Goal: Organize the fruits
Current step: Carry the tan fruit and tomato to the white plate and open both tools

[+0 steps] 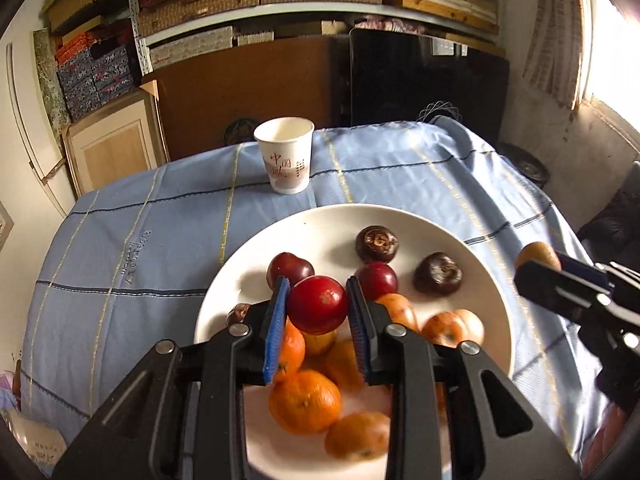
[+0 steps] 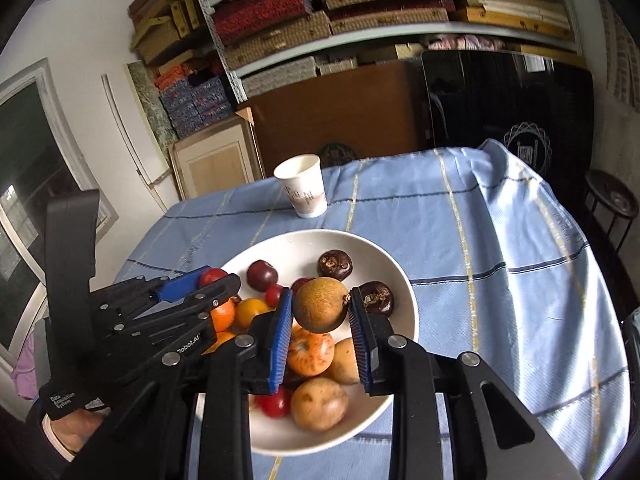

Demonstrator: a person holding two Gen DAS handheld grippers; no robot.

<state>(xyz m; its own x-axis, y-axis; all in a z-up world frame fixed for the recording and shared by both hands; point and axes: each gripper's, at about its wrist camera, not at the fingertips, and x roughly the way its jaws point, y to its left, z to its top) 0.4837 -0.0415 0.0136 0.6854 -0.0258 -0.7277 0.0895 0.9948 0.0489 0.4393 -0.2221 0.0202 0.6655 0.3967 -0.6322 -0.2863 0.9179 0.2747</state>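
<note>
Two grippers hang over the white plate [image 1: 248, 248] of fruit on the blue checked cloth [image 1: 140, 240], each clamped on one piece. The left gripper [image 1: 318, 300] pinches a red plum [image 1: 318, 305] between its blue pads, above the oranges [image 1: 304, 400] at the plate's near side, while the right gripper [image 2: 320, 308] squeezes a brown kiwi [image 2: 320, 304] just above the apples [image 2: 310, 354] and dark chestnuts [image 2: 335, 265]. A paper cup [image 1: 285, 154] stands upright beyond the plate, well apart from both tools
</note>
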